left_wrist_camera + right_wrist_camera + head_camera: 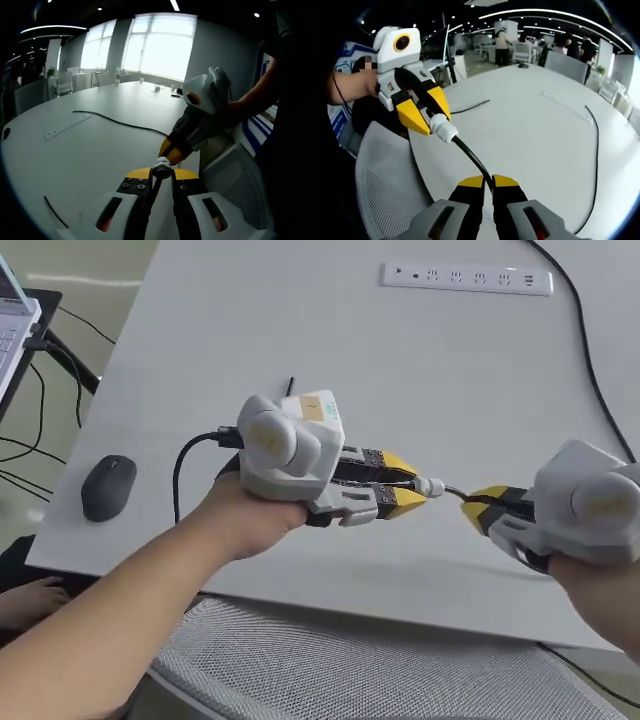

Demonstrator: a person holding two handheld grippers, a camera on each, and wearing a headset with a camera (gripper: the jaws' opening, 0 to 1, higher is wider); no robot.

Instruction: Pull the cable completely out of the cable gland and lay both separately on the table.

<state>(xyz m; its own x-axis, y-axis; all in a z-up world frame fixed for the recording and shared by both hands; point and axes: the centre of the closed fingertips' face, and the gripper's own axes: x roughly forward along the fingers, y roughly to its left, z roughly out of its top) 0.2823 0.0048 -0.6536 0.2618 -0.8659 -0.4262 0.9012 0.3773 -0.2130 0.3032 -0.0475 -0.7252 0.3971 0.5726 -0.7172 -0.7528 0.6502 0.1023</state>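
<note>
Above the table's near edge, my left gripper (pixel 415 490) is shut on the white cable gland (pixel 430 486). In the left gripper view the gland (pixel 161 166) sits clamped between my yellow jaw tips (pixel 155 175). A black cable (pixel 455 494) comes out of the gland toward the right. My right gripper (pixel 478 508) is shut on it a short way from the gland. In the right gripper view the cable (pixel 470 154) runs from my shut right gripper (pixel 487 181) up to the gland (pixel 443 128), held by the left gripper (pixel 427 117).
A white power strip (pixel 465 278) lies at the far side of the white table (pixel 300 330), with a black cord (pixel 590 350) along the right. A dark mouse (pixel 108 487) sits near the left edge. A grey mesh chair (pixel 350 660) is below the grippers.
</note>
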